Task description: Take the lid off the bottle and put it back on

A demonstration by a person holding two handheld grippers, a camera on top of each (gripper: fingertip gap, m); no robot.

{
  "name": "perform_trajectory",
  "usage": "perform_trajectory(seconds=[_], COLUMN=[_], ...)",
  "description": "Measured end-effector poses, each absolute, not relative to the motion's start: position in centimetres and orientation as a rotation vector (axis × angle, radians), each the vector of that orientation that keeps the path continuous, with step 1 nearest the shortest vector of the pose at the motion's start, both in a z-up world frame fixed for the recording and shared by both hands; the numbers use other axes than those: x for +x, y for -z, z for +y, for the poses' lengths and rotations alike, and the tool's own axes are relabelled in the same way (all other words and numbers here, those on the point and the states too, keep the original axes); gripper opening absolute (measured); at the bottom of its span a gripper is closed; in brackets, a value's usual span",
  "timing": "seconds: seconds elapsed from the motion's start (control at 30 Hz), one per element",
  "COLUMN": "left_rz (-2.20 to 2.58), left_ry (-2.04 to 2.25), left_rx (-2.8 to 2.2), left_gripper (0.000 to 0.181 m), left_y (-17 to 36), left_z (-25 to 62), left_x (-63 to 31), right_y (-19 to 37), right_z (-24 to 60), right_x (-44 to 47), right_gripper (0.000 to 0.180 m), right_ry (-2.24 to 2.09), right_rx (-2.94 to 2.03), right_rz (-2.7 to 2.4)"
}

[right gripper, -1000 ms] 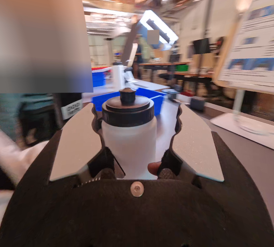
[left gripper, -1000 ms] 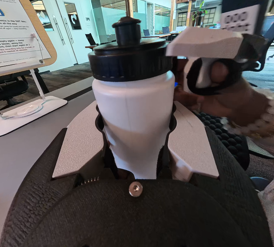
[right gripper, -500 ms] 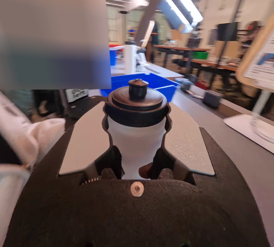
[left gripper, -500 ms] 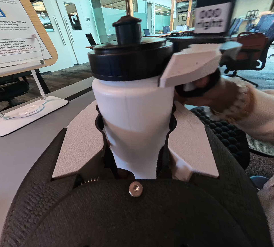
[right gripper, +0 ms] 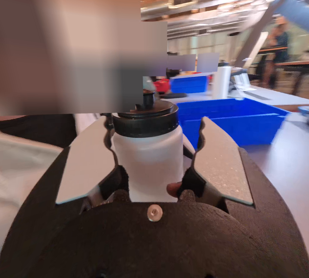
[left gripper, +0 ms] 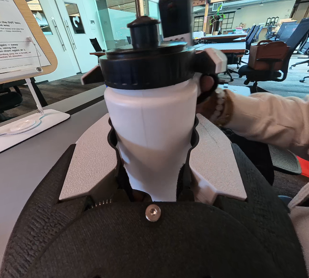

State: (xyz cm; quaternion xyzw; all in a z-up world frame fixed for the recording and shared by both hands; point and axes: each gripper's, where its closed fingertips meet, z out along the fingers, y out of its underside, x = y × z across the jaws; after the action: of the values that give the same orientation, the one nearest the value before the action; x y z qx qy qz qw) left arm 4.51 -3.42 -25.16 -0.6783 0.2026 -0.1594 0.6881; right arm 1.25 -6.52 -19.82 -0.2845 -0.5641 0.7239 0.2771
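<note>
A white bottle (left gripper: 150, 106) with a black screw lid (left gripper: 147, 71) and spout stands upright in my left gripper (left gripper: 153, 119), which is shut on its body. My right gripper (right gripper: 153, 123) straddles the lid (right gripper: 145, 124) at lid height. Its left finger is close against the lid and its right finger stands apart from it, so it is open. In the left wrist view the right gripper (left gripper: 150, 69) comes in from behind the bottle, one fingertip on each side of the lid. The bottle body (right gripper: 148, 158) also shows in the right wrist view.
A grey table (left gripper: 41, 144) carries a sign stand (left gripper: 20, 36) at the left. A blue bin (right gripper: 234, 123) sits on the table beyond the bottle, with another white bottle (right gripper: 221, 83) behind it. A person's sleeve (left gripper: 267, 116) reaches in from the right. Office chairs (left gripper: 267, 63) stand behind. There is about 6 centimetres between the tips of the two grippers.
My right gripper swung from the bottle's right side to behind it, closed around the lid half a second ago, and its jaws now stand wider. My left gripper kept the bottle still.
</note>
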Motion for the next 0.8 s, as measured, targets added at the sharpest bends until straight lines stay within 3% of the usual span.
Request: perform_trajectory(seconds=[0.1,0.27,0.43,0.6,0.8], left_rz=[0.439,0.411,0.408,0.442,0.455], left_ry=[0.344,0.311,0.3,0.318,0.348], left_rx=[-1.516,-1.514,-1.521,-1.516,-1.516], left_gripper=[0.088,0.088,0.088,0.088,0.088], left_y=[25.1,25.1,25.2,25.2,25.2], left_z=[-3.4,-3.2,-3.3,-3.6,-3.7], left_x=[4.4,4.3,4.2,4.3,4.6], right_y=[19.5,17.7,18.7,19.0,18.9], right_z=[-5.8,-5.4,-5.4,-6.5,-7.8], right_x=[1.1,1.9,0.8,0.9,1.7], right_gripper=[0.113,0.098,0.09,0.076,0.076], right_ry=[-1.668,-1.268,-1.026,-1.291,-1.794], right_rx=[-0.951,-1.093,-1.149,-1.041,-0.687], right_rz=[-1.348,-0.973,-1.012,-1.3,-1.705])
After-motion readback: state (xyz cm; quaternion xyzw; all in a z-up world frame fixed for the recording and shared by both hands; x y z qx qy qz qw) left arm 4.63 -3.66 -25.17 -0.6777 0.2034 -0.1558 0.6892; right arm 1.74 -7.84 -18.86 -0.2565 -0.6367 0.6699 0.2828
